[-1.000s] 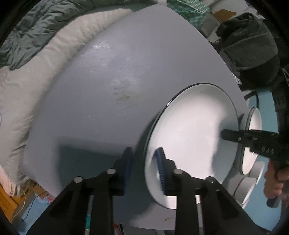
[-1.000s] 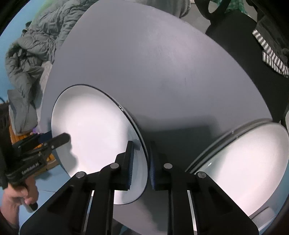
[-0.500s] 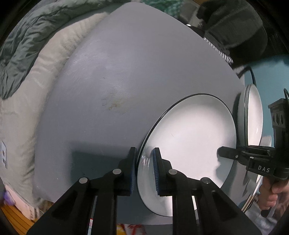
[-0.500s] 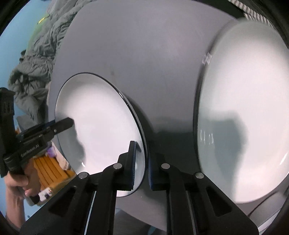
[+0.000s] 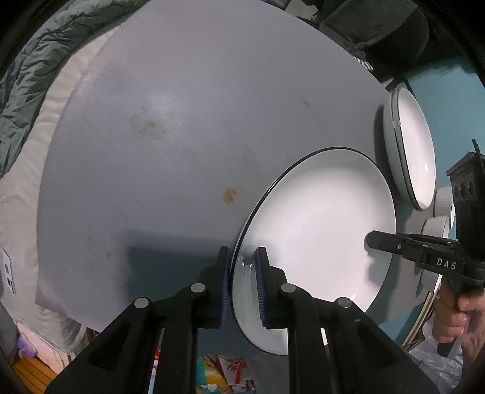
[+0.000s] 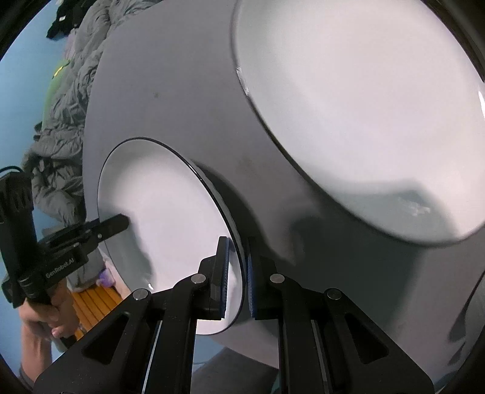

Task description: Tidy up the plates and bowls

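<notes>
A white plate with a thin black rim (image 5: pixel 318 227) (image 6: pixel 163 212) is held from two opposite sides over the round grey table (image 5: pixel 182 121). My left gripper (image 5: pixel 241 254) grips its near rim, one blue pad inside and one behind, jaws still closing. At the plate's far edge is my right gripper (image 5: pixel 374 238). In the right wrist view the right gripper (image 6: pixel 238 242) is shut on the rim, with the left gripper (image 6: pixel 121 222) opposite. The plate casts a shadow on the table (image 6: pixel 182 91). A second, larger white plate (image 6: pixel 363 106) (image 5: pixel 415 151) lies just beyond.
Small white bowls (image 5: pixel 436 224) stand past the held plate at the table's right edge. Green and cream bedding (image 5: pixel 24 91) borders the left side. Dark clothing (image 5: pixel 379 27) lies at the back. A hand (image 5: pixel 454 318) holds the right gripper's handle. Brown stains (image 5: pixel 230 195) mark the tabletop.
My left jaws have narrowed from wide apart onto the plate's rim. Both wrists rolled, and the held plate moved toward the larger plate, which now fills the right wrist view's upper right.
</notes>
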Motion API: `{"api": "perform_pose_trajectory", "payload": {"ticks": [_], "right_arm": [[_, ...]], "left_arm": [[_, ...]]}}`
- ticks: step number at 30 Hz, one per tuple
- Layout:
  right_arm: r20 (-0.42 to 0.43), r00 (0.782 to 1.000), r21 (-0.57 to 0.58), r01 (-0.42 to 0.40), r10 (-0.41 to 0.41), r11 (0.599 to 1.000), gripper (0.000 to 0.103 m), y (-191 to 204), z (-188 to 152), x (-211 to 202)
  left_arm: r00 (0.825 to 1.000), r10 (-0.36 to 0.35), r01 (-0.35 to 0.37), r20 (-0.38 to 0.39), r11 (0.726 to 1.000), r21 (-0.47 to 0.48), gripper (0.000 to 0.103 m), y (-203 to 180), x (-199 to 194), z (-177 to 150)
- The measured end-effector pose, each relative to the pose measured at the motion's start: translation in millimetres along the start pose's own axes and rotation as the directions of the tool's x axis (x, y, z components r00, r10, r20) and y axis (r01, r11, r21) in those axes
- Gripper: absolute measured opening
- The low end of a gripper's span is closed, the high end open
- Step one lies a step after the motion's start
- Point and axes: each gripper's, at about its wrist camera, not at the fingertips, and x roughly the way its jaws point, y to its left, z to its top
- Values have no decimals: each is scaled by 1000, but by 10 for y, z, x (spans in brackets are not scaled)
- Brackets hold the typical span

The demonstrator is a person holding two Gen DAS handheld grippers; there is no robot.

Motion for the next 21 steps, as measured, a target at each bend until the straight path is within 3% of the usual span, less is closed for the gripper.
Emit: {"api": "perform_pose_trajectory", "payload": {"ticks": [11,21], "right_arm": [[41,997,108,-70,66,992,11,-94,-119,64],[114,992,99,-67,55,993,12,25,-132,117]], "left_arm": [[1000,-14,16,-27,998,56,14,-151,97,-110],[999,-37,41,-40,995,86,14,-193,132,-125]]}}
